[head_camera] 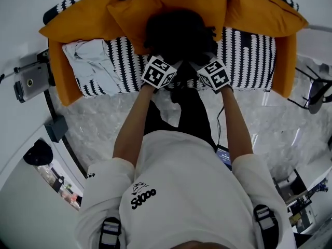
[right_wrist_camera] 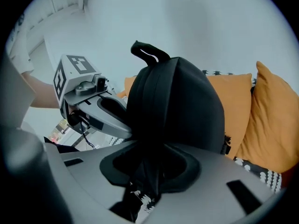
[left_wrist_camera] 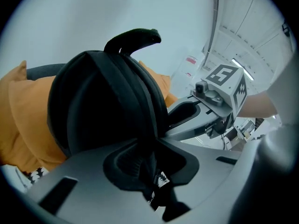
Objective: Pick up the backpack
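Orange cushions (head_camera: pixel 83 19) back the sofa (head_camera: pixel 249 61), and the backpack (head_camera: pixel 174 32) stands at twelve o'clock. My left gripper (left_wrist_camera: pixel 149 171) and right gripper (right_wrist_camera: pixel 149 174) each pinch its black fabric. I judge the grasp made; next comes an even lift with both hands.

Even, cool indoor light with soft shadows
Views bend strongly toward dark rounded corners; the black backpack (left_wrist_camera: pixel 103 106) shows little detail, and the nearest parts blur.
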The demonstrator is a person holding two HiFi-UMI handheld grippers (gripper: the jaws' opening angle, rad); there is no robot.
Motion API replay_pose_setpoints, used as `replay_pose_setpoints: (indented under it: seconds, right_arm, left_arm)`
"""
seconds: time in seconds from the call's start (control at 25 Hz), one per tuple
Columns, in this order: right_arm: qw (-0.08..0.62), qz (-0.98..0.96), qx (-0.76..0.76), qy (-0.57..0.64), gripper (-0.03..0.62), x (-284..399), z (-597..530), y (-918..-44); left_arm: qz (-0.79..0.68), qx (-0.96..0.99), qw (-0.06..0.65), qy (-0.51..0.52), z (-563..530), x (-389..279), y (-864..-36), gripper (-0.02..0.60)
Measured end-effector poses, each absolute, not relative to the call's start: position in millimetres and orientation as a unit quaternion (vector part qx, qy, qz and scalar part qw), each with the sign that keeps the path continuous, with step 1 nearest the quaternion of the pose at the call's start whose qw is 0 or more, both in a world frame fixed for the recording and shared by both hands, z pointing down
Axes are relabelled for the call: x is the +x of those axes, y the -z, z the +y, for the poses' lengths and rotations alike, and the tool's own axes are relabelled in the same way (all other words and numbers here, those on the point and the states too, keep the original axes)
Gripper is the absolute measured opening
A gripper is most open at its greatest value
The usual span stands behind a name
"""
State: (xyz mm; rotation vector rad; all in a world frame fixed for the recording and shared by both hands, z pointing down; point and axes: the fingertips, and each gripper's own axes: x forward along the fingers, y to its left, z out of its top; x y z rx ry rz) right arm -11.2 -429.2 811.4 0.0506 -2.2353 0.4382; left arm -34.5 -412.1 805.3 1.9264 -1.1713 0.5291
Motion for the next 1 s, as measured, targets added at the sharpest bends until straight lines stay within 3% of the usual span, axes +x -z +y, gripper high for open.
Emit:
replay_pose_setpoints:
  seconds: [0.48, 1.0]
  right_arm:
    - [0.39, -0.903, 0.051, -0.17, 0.101, 3, -410, -725]
    - [0.338, -0.925, 0.096, -0.148, 0.094, 24, -398, -651]
  left_arm:
    - [-0.465, 0.777, 0.376, -0.194, -393, -27, -732, 0.058]
    - [-0.503, 0.796, 0.296, -0.163, -382, -24, -663, 0.048]
